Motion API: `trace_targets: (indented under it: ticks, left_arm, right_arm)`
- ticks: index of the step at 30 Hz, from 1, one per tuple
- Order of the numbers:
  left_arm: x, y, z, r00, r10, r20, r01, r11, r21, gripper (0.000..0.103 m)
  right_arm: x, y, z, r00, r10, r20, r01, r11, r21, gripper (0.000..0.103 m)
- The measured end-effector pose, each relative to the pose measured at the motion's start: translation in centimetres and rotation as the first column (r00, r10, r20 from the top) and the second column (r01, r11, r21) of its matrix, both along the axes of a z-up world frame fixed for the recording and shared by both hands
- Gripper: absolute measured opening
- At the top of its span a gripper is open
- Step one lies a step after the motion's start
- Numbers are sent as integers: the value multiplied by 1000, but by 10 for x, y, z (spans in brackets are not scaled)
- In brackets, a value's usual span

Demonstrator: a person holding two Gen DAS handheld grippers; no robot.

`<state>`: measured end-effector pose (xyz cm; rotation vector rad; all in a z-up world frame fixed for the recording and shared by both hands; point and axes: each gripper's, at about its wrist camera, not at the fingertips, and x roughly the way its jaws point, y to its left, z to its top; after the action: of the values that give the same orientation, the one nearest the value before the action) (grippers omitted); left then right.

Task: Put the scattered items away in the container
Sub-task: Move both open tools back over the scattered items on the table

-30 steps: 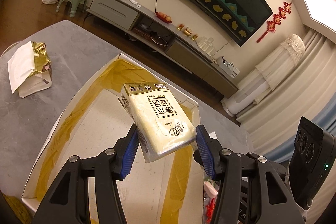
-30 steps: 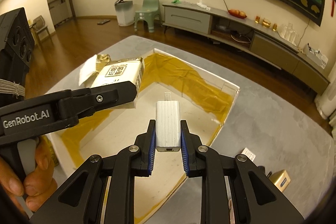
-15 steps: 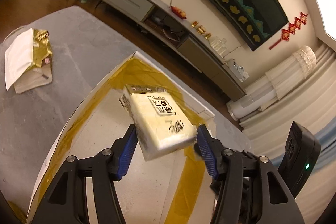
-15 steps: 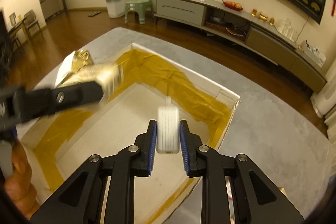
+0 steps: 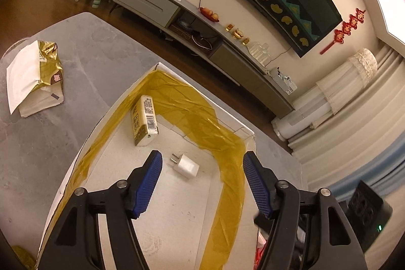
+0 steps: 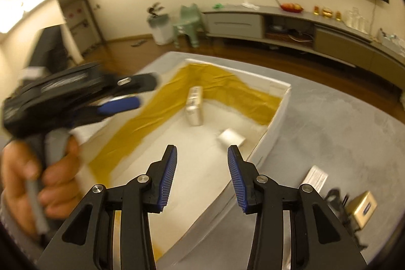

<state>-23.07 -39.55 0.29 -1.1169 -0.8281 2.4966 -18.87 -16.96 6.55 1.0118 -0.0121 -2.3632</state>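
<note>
Both tongs hang released and empty over the box (image 5: 243, 129), so the step in hand looks like the moment after a drop-off, with more fetching due. Nearest, between the spread tips of the left tongs (image 5: 201, 180), a white charger (image 5: 186, 165) lies on the box floor; just past it, to the left, a tissue pack (image 5: 144, 120) rests by the far corner. From the right tongs (image 6: 202, 177), both show ahead inside the box. Outside, low to their right, a gold box (image 6: 364, 205) and a card (image 6: 316, 176) wait on the grey mat (image 6: 341, 123). Well off left of the left tongs sits a gold-and-white bag (image 5: 33, 77). The next move likely calls for swinging out to one of these.
</note>
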Motion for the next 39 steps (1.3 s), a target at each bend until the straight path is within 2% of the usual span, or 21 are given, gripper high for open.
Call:
trace_targets:
  ticks: [6, 13, 19, 23, 25, 32, 36, 39]
  left_arm:
    - [16, 14, 12, 999, -31, -23, 29, 996, -78, 67]
    - [45, 32, 24, 997, -59, -47, 49, 980, -195, 67]
    - [75, 51, 35, 991, -107, -85, 85, 971, -225, 67]
    - [102, 75, 45, 976, -175, -130, 140, 961, -238, 67]
    - [114, 91, 48, 966, -211, -149, 168, 950, -262, 67]
    - [163, 148, 54, 912, -353, -207, 257, 888, -381, 67]
    - [181, 174, 45, 895, -406, -186, 312, 867, -389, 67]
    - [186, 193, 31, 889, -434, -147, 346, 846, -406, 67]
  right_arm:
    - [59, 21, 5, 993, 63, -97, -73, 992, -106, 45]
    - [60, 42, 4, 997, 31, -74, -44, 983, -177, 45]
    - [77, 60, 18, 996, 15, -90, -33, 979, -201, 45]
    - [98, 76, 29, 993, -2, -114, -21, 980, -198, 45]
    - [108, 85, 35, 992, -13, -124, -12, 980, -198, 45]
    - [141, 122, 44, 988, -67, -140, 38, 979, -201, 45]
    - [155, 142, 37, 985, -115, -128, 89, 977, -193, 45]
    - [158, 157, 23, 984, -161, -77, 144, 972, -188, 45]
